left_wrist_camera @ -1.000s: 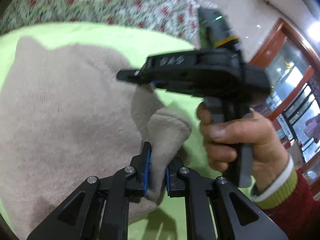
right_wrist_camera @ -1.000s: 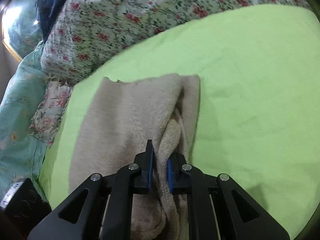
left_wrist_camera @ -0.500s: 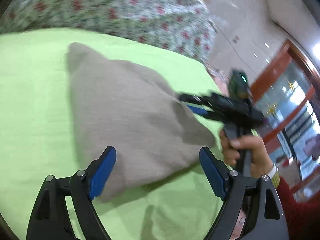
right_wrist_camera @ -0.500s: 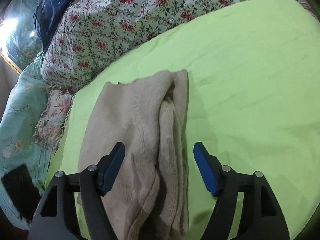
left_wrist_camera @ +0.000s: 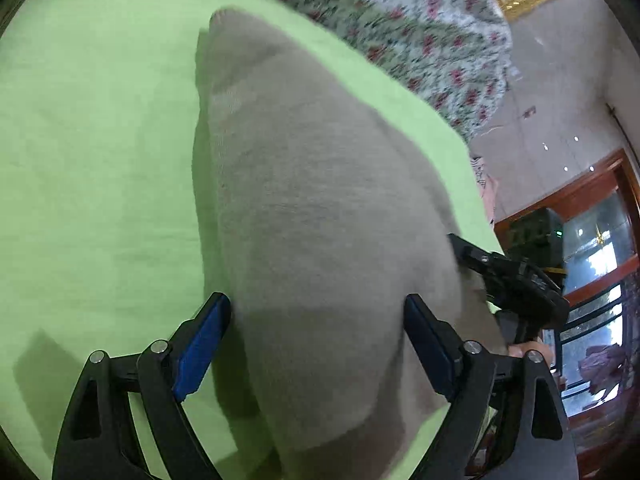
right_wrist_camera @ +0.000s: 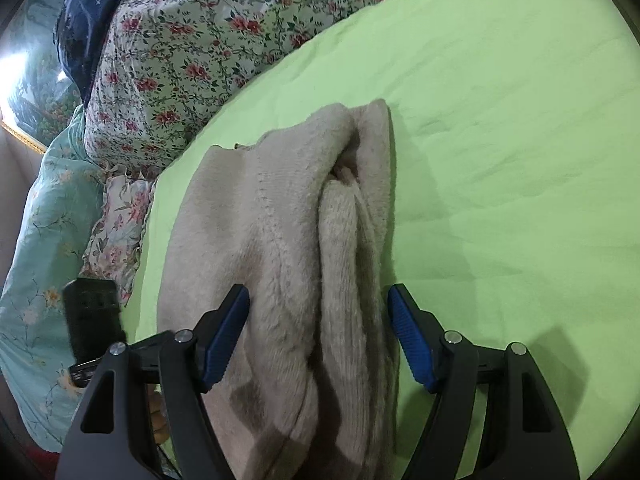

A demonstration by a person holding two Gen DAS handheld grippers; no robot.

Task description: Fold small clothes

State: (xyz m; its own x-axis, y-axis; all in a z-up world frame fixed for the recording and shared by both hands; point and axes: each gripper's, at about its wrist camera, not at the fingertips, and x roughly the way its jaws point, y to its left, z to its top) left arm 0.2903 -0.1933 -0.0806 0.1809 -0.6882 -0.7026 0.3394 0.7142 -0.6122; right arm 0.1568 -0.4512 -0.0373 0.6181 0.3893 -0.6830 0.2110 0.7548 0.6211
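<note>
1. A folded beige sweater (right_wrist_camera: pixel 288 264) is laid on a green sheet (right_wrist_camera: pixel 500 128) spread over the bed.
2. The left tool (left_wrist_camera: pixel 318 336) is spread wide, its jaws having just been opening; the sweater lies between the blue pads (left_wrist_camera: pixel 200 344), untouched.
3. The right tool (right_wrist_camera: pixel 318 334) is spread too, astride the sweater's folded edge, after just opening.
4. A floral quilt (right_wrist_camera: pixel 180 52) is bunched beside the sheet, with a teal cover (right_wrist_camera: pixel 36 240) past it.
5. A wood-framed glass door (left_wrist_camera: pixel 600 240) is seen beyond the bed.
</note>
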